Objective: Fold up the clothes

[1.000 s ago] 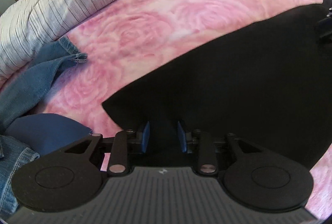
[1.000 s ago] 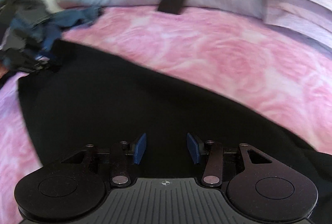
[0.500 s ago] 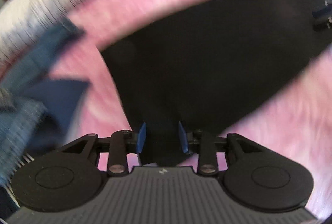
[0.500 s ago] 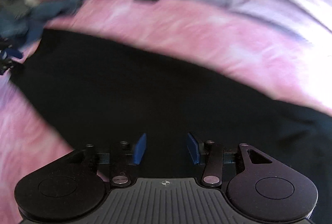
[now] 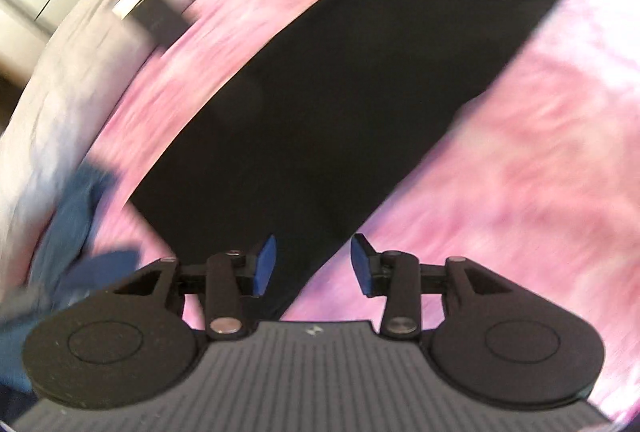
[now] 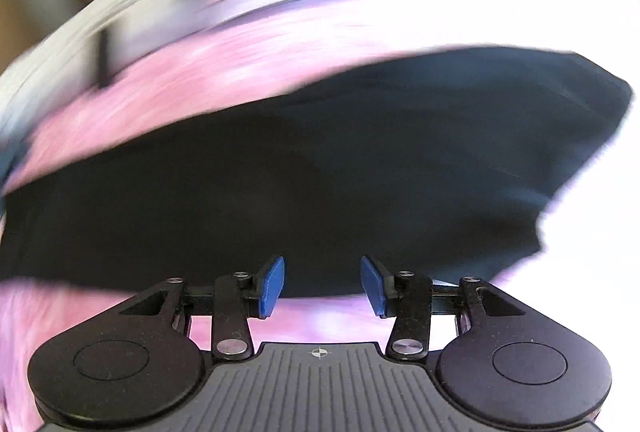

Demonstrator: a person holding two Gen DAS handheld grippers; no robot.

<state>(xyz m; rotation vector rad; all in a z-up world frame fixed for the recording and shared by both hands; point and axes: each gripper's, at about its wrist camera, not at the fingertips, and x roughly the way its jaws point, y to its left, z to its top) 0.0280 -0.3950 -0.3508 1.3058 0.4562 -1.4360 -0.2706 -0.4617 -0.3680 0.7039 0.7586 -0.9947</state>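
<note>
A black garment (image 5: 340, 92) lies flat on the pink bedspread, running as a long band from my left gripper toward the upper right. My left gripper (image 5: 314, 244) points down at the garment's near corner. Its jaws are opening, and the cloth's tip lies between the blue pads without being pressed. In the right wrist view the same garment (image 6: 300, 172) spreads wide across the middle. My right gripper (image 6: 322, 266) hangs at its near edge with its jaws opening a little. Only pink bedspread shows low between its pads. Both views are motion-blurred.
The pink rose bedspread (image 5: 520, 172) surrounds the garment. A grey striped duvet (image 5: 80, 80) lies along the far left, with a dark flat rectangle (image 5: 160, 16) on it. Blue denim clothes (image 5: 76, 216) are heaped at the left, close to my left gripper.
Both views have swung and rolled. The left pads have spread apart off the black cloth. The right gripper has drawn back from over the garment to its near edge.
</note>
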